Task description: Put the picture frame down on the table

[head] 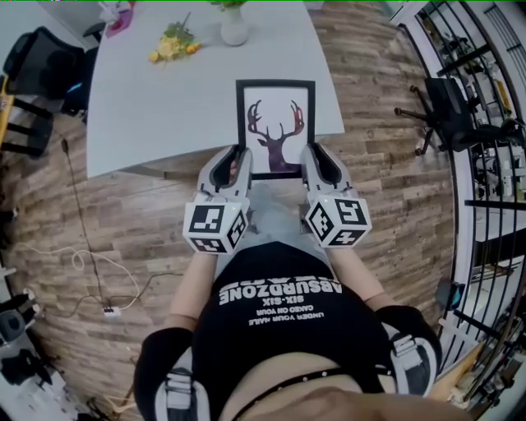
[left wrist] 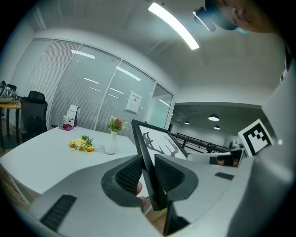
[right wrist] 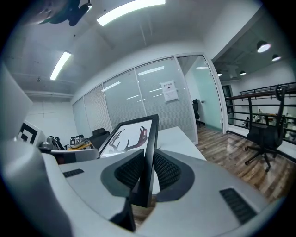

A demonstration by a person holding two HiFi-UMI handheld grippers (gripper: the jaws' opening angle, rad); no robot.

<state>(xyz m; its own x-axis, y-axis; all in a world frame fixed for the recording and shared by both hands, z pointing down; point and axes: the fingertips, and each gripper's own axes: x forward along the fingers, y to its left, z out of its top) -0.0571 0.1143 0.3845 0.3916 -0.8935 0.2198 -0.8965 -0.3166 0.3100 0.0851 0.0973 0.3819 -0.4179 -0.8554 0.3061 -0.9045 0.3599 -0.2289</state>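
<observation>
Held the picture frame (head: 275, 123) (deer print up) between the claws: left claw (head: 237, 154) clenched on its left edge, right claw (head: 311, 153) on its right edge; bench (head: 156, 99) just ahead.

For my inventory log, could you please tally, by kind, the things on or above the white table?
Picture frame: 1, clamped by left gripper and right gripper
White vase with flowers: 1
Loose bunch of yellow flowers: 1
Small pink-based item, kind unclear: 1
Total: 4
</observation>
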